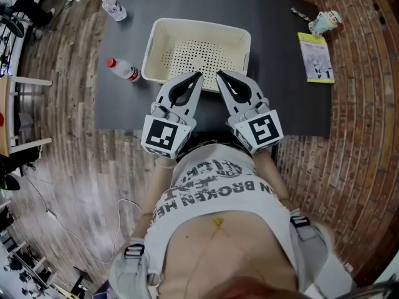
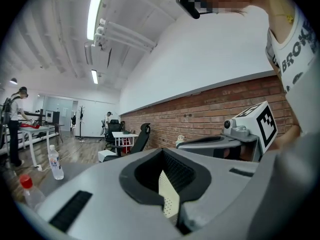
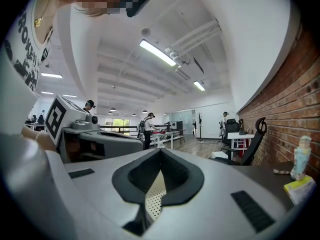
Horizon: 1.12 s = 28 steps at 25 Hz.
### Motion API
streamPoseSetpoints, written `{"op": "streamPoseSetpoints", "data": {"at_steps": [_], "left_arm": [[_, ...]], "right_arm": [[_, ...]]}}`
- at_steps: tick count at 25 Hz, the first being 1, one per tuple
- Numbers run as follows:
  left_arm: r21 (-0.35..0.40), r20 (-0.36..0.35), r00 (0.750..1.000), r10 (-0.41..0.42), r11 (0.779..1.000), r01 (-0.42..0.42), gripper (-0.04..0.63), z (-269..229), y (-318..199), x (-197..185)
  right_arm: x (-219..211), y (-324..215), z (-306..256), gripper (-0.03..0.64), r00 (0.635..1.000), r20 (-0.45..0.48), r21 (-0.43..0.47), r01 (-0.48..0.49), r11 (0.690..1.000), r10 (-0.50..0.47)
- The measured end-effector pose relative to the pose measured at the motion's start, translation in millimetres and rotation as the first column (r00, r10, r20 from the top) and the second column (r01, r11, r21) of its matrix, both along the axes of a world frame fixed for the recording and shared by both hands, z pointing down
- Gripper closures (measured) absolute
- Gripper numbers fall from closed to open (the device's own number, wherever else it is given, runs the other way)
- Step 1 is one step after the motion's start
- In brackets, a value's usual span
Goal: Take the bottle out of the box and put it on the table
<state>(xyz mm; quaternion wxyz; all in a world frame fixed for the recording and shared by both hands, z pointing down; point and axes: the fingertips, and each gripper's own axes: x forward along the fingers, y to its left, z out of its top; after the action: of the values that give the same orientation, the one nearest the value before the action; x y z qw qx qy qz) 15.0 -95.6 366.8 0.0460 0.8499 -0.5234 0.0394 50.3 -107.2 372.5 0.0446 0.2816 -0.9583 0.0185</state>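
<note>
A cream perforated box [image 1: 161, 32] stands on the dark table [image 1: 293, 104], and nothing shows inside it. A red-capped bottle [image 1: 123, 69] stands on the table just left of the box; it shows again at the lower left as the red-capped bottle [image 2: 27, 189]. A second, white-capped bottle [image 1: 113, 7] stands at the table's far left corner. My left gripper [image 1: 200, 74] and right gripper [image 1: 219, 73] hover side by side over the box's near rim, both shut and holding nothing. In each gripper view only the box's perforated wall [image 2: 169, 196] [image 3: 152, 196] shows through the jaw gap.
At the table's right end lie a yellow-green booklet [image 1: 316, 56], a small pale figure-like bottle [image 1: 325, 22] and a thin dark item [image 1: 303, 13]. Wooden floor surrounds the table. Other desks, chairs and people are far off in the room.
</note>
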Motion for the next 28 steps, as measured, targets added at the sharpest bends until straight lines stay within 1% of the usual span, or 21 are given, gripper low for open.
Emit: {"op": "streamPoseSetpoints", "data": {"at_steps": [8, 12, 16, 24, 28], "left_arm": [[0.024, 0.014, 1.0, 0.0, 1.0, 0.0, 0.589, -7, -1, 10], [0.013, 0.025, 1.0, -0.006, 1.0, 0.006, 0.589, -7, -1, 9], [0.027, 0.008, 1.0, -0.004, 1.0, 0.004, 0.589, -11, -1, 12], [0.028, 0.013, 1.0, 0.007, 1.0, -0.007, 0.589, -9, -2, 13], [0.014, 0.008, 1.0, 0.004, 1.0, -0.004, 0.589, -6, -1, 12]], "right_arm": [[7, 0, -6, 0.609, 1.0, 0.01, 0.007, 0.013, 1.0, -0.013], [6, 0, -10, 0.609, 1.0, 0.011, 0.019, 0.023, 1.0, -0.024], [7, 0, -12, 0.609, 0.999, 0.014, 0.021, 0.028, 0.999, -0.029], [7, 0, -12, 0.609, 0.999, 0.01, 0.019, 0.04, 0.999, -0.04], [6, 0, -11, 0.609, 0.999, 0.002, 0.021, 0.043, 0.999, -0.043]]}}
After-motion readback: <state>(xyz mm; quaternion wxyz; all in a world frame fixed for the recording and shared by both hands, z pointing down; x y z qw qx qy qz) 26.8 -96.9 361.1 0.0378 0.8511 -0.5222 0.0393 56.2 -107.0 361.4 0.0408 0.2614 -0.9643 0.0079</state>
